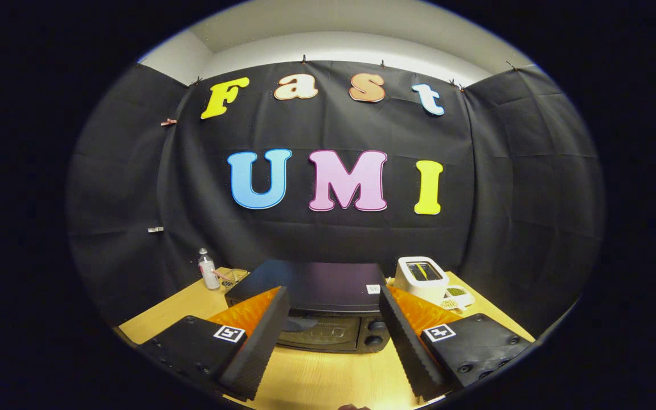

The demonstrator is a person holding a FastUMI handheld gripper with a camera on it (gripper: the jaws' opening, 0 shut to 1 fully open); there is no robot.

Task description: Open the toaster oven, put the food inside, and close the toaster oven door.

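A black toaster oven (314, 299) stands on the wooden table (311, 378) straight ahead of me, its glass door shut and its knobs at the right of the front. My gripper (332, 319) hovers above the table in front of the oven, open wide, with nothing between its fingers. The left finger (259, 341) and right finger (405, 341) frame the oven's front. A small white dish with green food (456, 294) lies behind the right finger, to the right of the oven.
A white pop-up toaster (421, 276) stands at the oven's right rear. A clear bottle (208, 270) and a small wire basket (237, 279) sit at the table's far left corner. The booth's black cloth wall closes off the back and sides.
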